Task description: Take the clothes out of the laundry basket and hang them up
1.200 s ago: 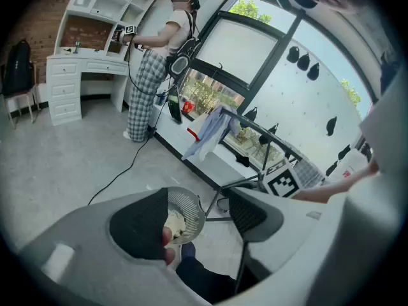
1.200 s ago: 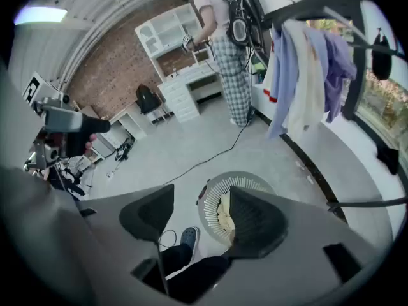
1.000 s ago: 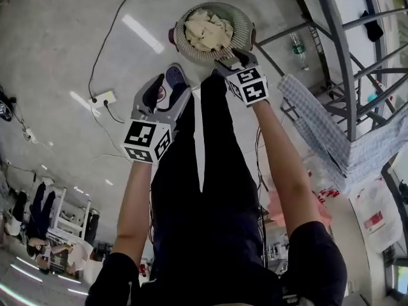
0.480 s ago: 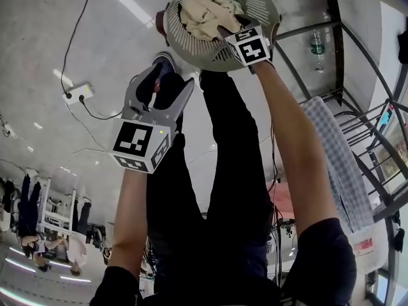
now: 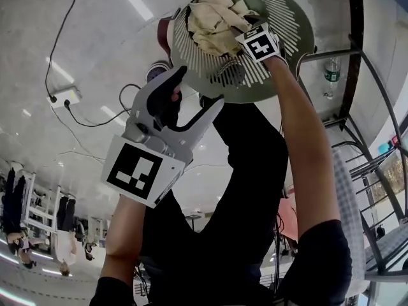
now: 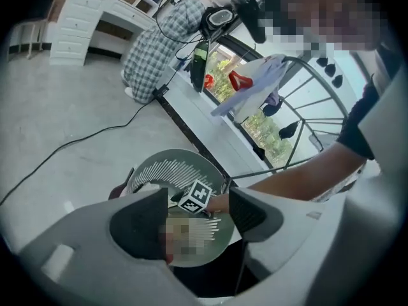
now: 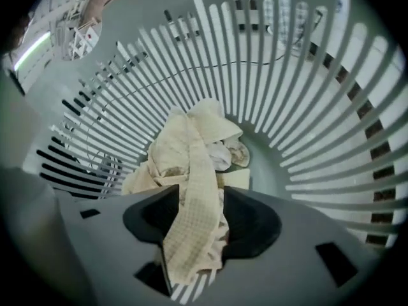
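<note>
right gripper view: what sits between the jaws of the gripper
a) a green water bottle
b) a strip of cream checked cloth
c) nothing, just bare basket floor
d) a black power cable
b: in the right gripper view a strip of cream checked cloth runs up between the jaws of the right gripper, which have just been closing, down inside the laundry basket.

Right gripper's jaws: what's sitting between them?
A fold of cream checked cloth from the laundry basket pile, seen in the right gripper view; the jaws have just been closing around it.
</note>
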Available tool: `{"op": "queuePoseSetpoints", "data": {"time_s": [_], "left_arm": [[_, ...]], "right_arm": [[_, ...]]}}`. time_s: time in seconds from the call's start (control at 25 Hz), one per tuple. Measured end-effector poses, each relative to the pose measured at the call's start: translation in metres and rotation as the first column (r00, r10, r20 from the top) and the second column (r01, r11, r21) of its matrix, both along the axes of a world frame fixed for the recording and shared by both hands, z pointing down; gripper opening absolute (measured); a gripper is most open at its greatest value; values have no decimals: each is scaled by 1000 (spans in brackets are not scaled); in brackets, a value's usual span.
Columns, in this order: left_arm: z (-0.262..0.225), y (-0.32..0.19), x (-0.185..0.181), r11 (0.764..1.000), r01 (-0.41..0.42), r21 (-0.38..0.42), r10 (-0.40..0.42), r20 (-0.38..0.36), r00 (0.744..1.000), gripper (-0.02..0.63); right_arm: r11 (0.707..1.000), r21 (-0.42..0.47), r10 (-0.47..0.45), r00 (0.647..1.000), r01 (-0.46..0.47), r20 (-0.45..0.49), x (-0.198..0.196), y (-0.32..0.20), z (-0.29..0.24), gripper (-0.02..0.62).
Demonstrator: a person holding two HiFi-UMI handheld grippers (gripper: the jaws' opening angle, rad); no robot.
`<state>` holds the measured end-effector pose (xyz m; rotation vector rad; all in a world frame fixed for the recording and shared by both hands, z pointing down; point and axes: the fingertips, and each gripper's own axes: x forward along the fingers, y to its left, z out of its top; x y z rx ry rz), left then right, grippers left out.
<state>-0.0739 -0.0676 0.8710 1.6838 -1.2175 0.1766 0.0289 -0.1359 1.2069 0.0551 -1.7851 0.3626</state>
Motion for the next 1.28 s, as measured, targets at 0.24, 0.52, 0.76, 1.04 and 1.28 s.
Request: {"op": "queuePoseSetpoints", "data": {"time_s": [0.24,0.52,0.76,1.04,1.28], "left_arm": [[16,13,4,999,20,-32,-23,-96,995,288],[5,6,-3,996,87,-28,-89,-99,991,288],[-8,32,-6,985,135,-108,-144,-83,986,289],[-62,52,8,987,67,-148,-74,-37,997,288],[-122,56,4,991,-22,-136,26,26,999,288]], "right_arm": [[999,-30,37,998,-38,-52,-1,4,43,171],[992,96,-84,996,82,16,-3,6,-3,17],[986,128,-118,989,106,90,3,15,-78,9],[988,154,-34,979,3,199,-6,28,-207,9],[973,217,16,963,-77,269,-14,32,-342,8]]}}
